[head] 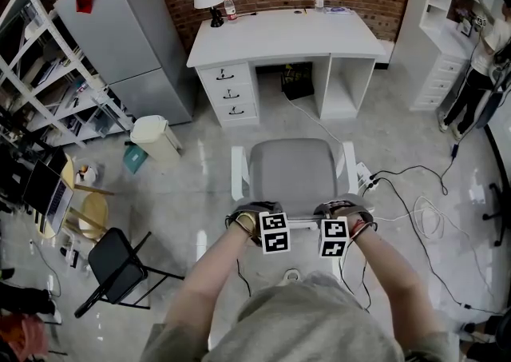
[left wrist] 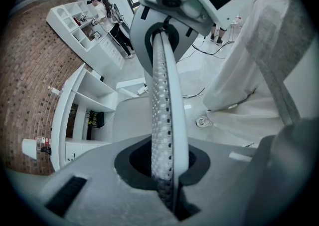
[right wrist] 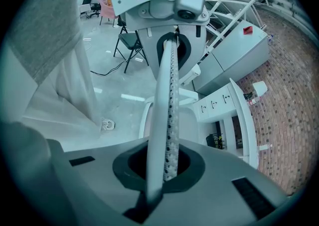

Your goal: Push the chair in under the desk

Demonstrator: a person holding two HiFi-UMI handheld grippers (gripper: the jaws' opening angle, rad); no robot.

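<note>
**Desk.** The white desk point(head: 283, 33) stands against the brick wall. Its kneehole point(head: 303, 85) lies between the drawer stack and the open side compartment. A dark object sits at the back of the kneehole, and the front of the opening looks free.

**Chair.** The grey chair point(head: 291, 169) stands on the floor in front of the desk, roughly in line with the kneehole and facing it. It is well apart from the desk, with bare floor between the seat's front edge and the desk front. No part of the chair is under the desktop.

**Cable.** A white cable point(head: 307, 117) runs out of the kneehole across the floor between desk and chair, towards the chair's right side. It is judged a possible snag for the chair's legs.

**Tongs.** The left gripper point(left wrist: 164, 150) and right gripper point(right wrist: 167, 150) are both at the chair's back rail point(head: 302, 222), on the side farthest from the desk, one near each end. Each pair of jaws lies closed together, with nothing seen between them. They appear to bear against the rail rather than clamp it, though actual contact cannot be confirmed.

**Progress.** The hold at the back rail is set up and the chair is lined up with the kneehole. The push itself is judged almost wholly outstanding: the chair must cross the open floor until its seat is beneath the desktop.
</note>
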